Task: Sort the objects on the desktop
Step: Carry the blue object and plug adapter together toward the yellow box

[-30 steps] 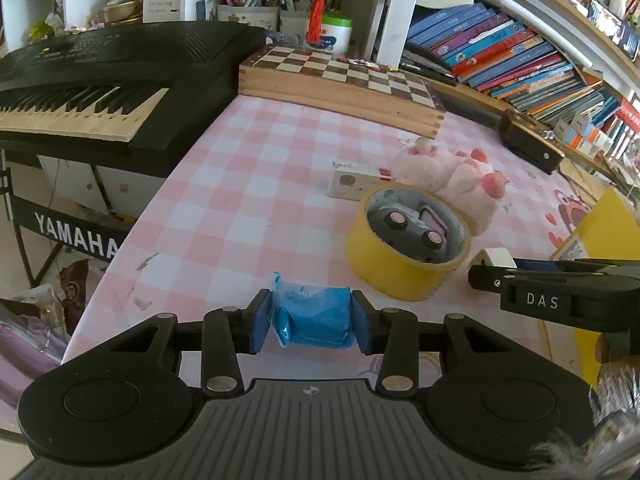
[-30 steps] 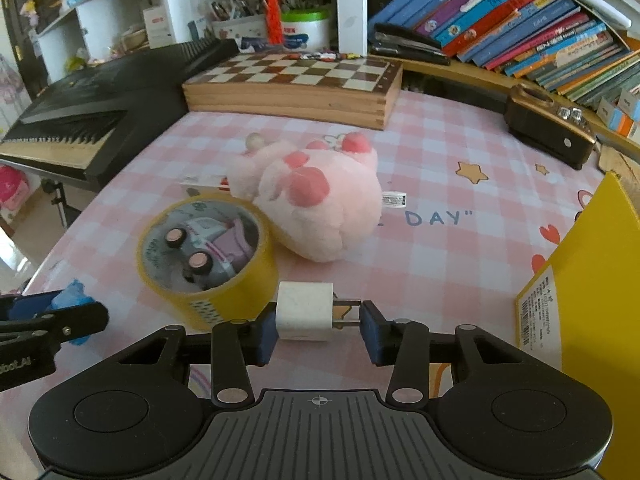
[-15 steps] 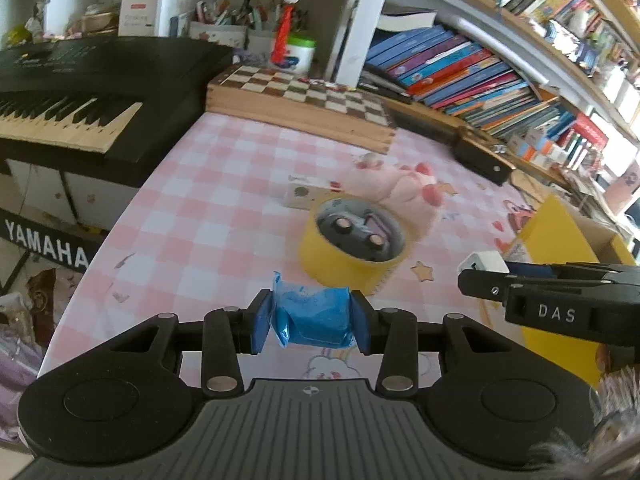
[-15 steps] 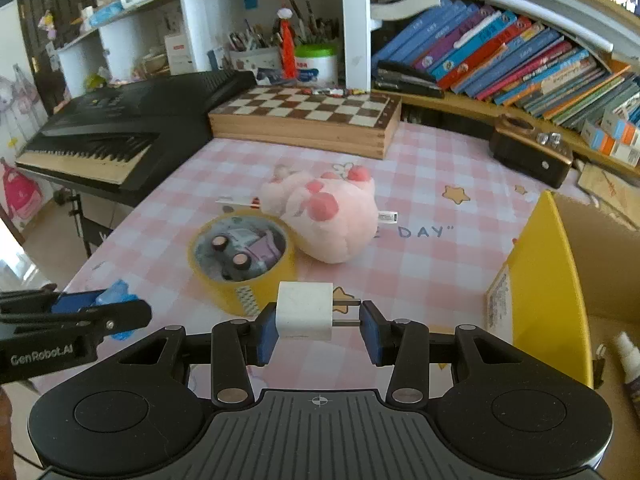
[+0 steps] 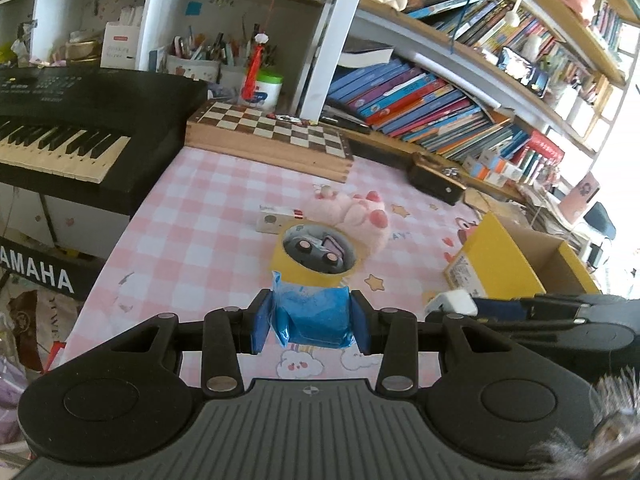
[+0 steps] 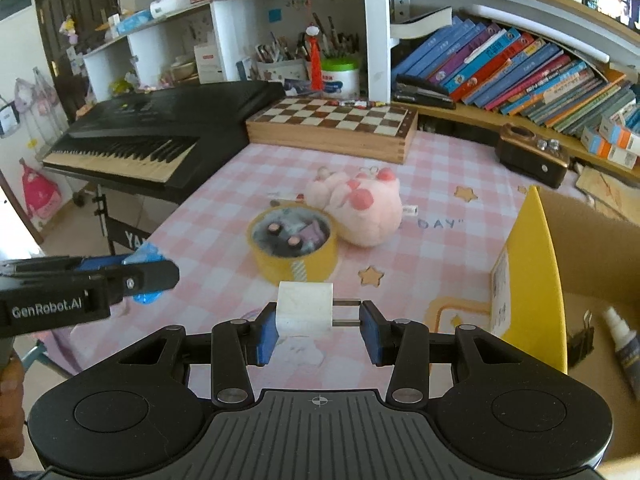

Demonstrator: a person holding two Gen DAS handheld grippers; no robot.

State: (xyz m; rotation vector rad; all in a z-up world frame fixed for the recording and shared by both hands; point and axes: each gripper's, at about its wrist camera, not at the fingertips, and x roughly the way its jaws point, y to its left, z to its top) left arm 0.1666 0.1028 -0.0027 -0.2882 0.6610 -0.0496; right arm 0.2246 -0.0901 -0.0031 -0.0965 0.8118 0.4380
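My left gripper [image 5: 310, 322] is shut on a blue wrapped packet [image 5: 310, 316], held above the pink checked tablecloth [image 5: 208, 224]. My right gripper [image 6: 318, 322] is shut on a white plug adapter [image 6: 305, 304]: one pad presses its body, the other its two metal prongs. Each gripper shows in the other's view, the right gripper [image 5: 452, 302] at the right edge and the left gripper [image 6: 146, 272] at the left. On the cloth ahead lie a yellow tape roll [image 6: 294, 246] with a toy car inside, a pink plush [image 6: 360, 206] and a small white box [image 5: 276, 220].
An open yellow cardboard box [image 6: 532, 280] stands at the right; a spray bottle [image 6: 622, 340] and a black binder clip [image 6: 580, 340] lie inside. A chessboard case [image 6: 332, 128], a black keyboard [image 6: 160, 128], a brown box [image 6: 532, 156] and bookshelves ring the table's far side.
Both grippers have risen and drawn back from the tape roll and plush, still holding their objects. The yellow box at the right has come further into both views.
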